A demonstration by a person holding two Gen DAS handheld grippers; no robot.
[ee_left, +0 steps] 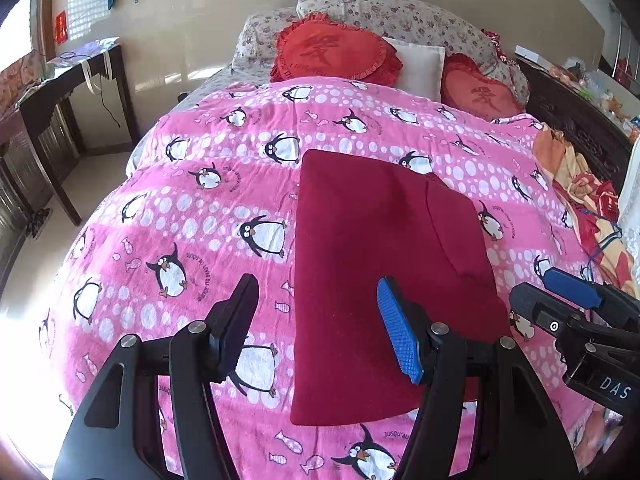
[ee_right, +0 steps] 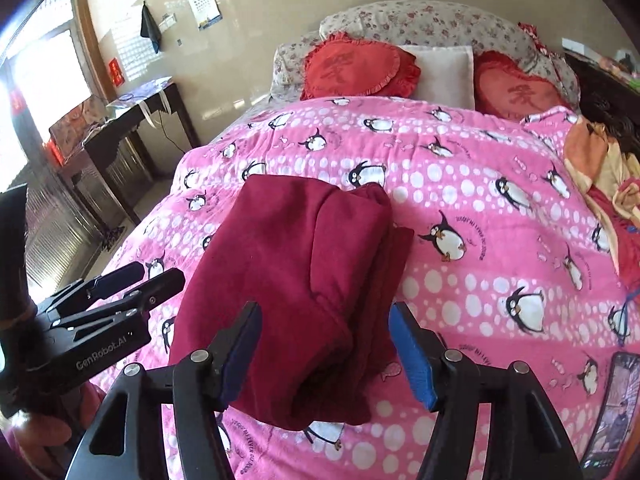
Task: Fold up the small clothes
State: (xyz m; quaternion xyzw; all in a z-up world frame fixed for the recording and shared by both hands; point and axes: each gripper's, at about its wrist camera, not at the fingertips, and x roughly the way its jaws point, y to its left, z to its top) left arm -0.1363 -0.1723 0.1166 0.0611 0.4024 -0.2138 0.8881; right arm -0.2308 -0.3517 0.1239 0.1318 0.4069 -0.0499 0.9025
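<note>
Lying folded, one maroon garment point(ee_left: 384, 280) sits between two open claws point(ee_left: 320, 328) point(ee_right: 332, 356).

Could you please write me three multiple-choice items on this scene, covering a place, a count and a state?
1. Where does the dark red garment lie?
A. On the pink penguin blanket
B. On the dark side table
C. On the floor

2. How many red heart cushions lean at the head of the bed?
A. One
B. Two
C. Four

3. How does the right gripper stand?
A. Shut on the garment
B. Shut on a pillow
C. Open, holding nothing

Answers: 1 A, the garment rests flat on the blanket; 2 B, one sits on either side of the white pillow; 3 C, its fingers are spread apart above the cloth.
</note>
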